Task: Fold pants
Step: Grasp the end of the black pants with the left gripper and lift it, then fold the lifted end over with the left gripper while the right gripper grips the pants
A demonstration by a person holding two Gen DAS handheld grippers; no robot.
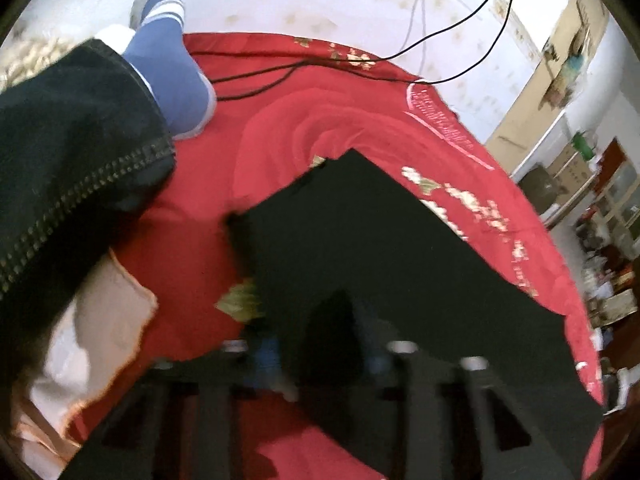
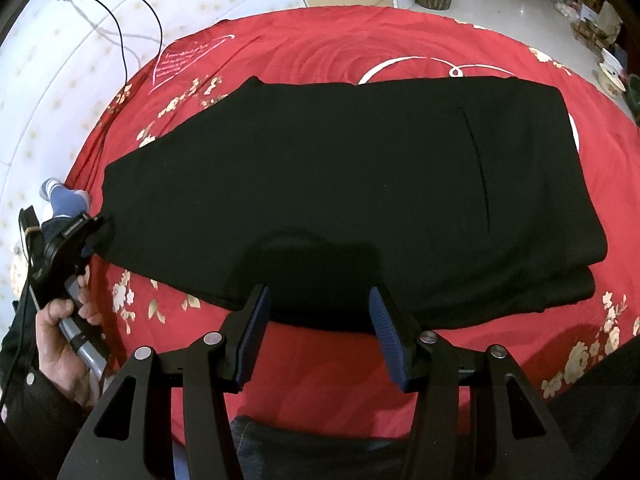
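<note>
We see the black pants [image 2: 340,200] lying flat on the red sheet [image 2: 320,360], folded lengthwise, waist end to the right with a slit pocket [image 2: 478,168] showing, hem end to the left. Our right gripper [image 2: 318,332] hovers over the near edge of the pants, its jaws wide apart with nothing between them. Our left gripper [image 2: 86,236] is at the hem corner of the pants, held by the left hand [image 2: 60,336]; in its own view the fingers are blurred and dark against the pants [image 1: 400,260], so we cannot tell whether they grip the cloth. The sheet carries a pink box of script [image 2: 184,60] beyond the far left of the pants, too small for us to read. A blue sock [image 1: 172,72] rests on the sheet left of the pants, and black cables [image 1: 320,66] trail across beyond it.
</note>
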